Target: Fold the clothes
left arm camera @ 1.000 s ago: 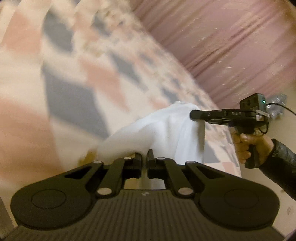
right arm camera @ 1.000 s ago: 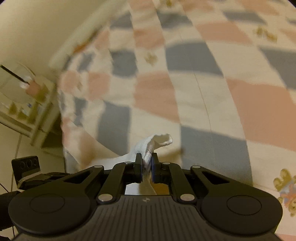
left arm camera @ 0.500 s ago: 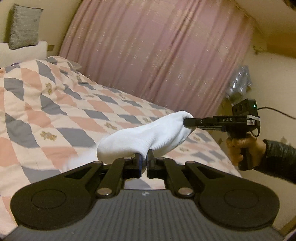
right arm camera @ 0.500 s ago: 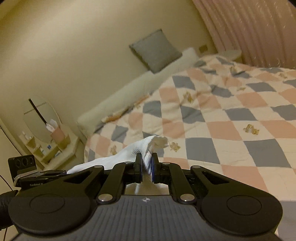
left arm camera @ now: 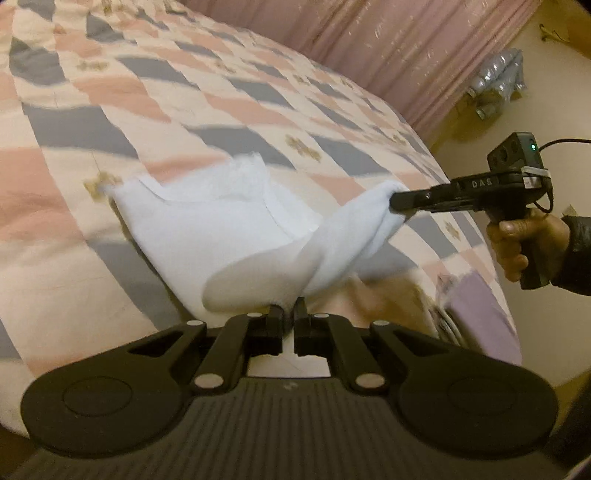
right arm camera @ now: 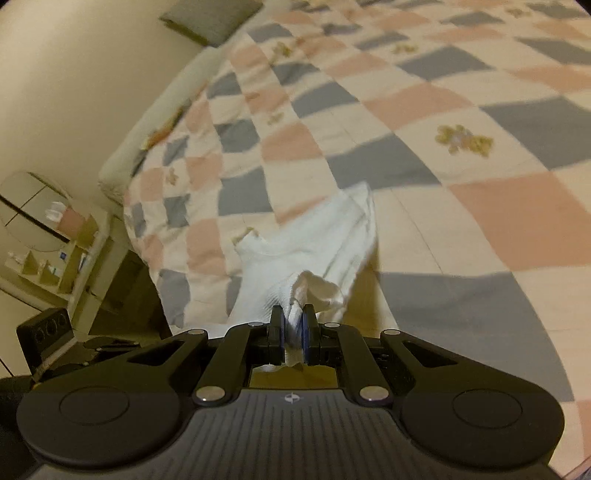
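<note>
A white cloth garment hangs between both grippers, its far part spread onto the checked bedspread. My left gripper is shut on its near edge. In the left wrist view the right gripper, held by a hand, pinches the cloth's right corner above the bed. In the right wrist view my right gripper is shut on bunched white cloth, which trails forward and down to the bedspread.
A pink curtain runs behind the bed. A purple item lies at the bed's right edge. A grey pillow sits at the headboard, and a shelf with a round mirror stands by the bed's left side.
Both grippers have tipped down toward the bed. The garment, stretched in the air half a second ago, now drapes with its far part on the bedspread.
</note>
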### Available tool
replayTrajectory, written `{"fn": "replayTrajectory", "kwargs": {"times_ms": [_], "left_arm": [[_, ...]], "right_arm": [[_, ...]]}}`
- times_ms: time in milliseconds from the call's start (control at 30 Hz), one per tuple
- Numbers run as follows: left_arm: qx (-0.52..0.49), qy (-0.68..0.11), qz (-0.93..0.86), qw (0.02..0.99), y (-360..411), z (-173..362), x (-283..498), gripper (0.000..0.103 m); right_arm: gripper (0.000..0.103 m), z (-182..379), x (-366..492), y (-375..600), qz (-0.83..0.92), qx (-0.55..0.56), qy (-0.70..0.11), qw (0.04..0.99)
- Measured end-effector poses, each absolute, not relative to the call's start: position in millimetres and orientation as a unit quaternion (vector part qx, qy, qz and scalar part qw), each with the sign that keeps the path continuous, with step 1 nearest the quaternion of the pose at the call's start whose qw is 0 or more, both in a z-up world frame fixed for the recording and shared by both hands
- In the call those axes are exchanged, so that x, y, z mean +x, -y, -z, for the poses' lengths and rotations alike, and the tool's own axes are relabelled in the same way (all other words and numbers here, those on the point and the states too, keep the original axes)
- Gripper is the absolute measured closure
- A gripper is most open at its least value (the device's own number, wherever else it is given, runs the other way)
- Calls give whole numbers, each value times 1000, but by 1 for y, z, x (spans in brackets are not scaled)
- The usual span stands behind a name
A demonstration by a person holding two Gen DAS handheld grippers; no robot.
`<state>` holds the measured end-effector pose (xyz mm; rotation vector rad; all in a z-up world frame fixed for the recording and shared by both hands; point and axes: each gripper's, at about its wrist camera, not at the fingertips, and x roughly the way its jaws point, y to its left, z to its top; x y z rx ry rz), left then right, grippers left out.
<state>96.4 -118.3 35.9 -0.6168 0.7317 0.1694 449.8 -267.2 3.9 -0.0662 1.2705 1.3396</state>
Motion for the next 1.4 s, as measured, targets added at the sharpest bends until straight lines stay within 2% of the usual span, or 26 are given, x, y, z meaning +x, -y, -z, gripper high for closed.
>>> {"fn": "replayTrajectory", "kwargs": {"times_ms": [200,333,500,567,600,733,833,1100,1133,1167,1200,1267,1333,1400], "left_arm": [[-201,-304,-151,919,70,-52,127,101],[-252,-348,-166,888,44,-7,144,100],[-311,-382,-167,854,29,43,149,99],[-331,-377,-171,848,24,46,145,95],[-342,-374,-175,844,21,47,143,90],[-392,-359,-171,830,10,47,140,88],[-413,-350,-165,824,11,44,135,81],[-413,-369,-152,818,40,53,134,83],[-411,-370,-149,820,43,52,134,87],[-409,-370,-145,821,46,51,134,98],[-407,-371,-141,823,48,50,135,99],[-402,-372,-134,826,54,47,136,100],[-399,-375,-128,827,59,46,136,100],[-399,-391,-130,819,61,49,133,100]], "right_arm": [[94,-14,477,210,-612,-44,-504,608],[94,4,497,163,-626,-60,-483,609],[92,68,509,126,-597,-100,-531,593],[78,82,512,122,-584,-98,-546,592],[76,85,513,122,-580,-96,-551,593],[75,83,512,129,-573,-93,-561,590],[75,79,511,140,-567,-87,-570,588],[72,84,502,167,-548,-88,-589,587],[73,85,500,170,-548,-88,-590,587],[73,86,499,173,-547,-89,-590,587],[74,86,498,176,-547,-89,-590,587],[92,84,496,181,-547,-89,-588,589],[98,82,495,186,-548,-89,-586,590],[99,81,491,192,-546,-111,-586,588]]}}
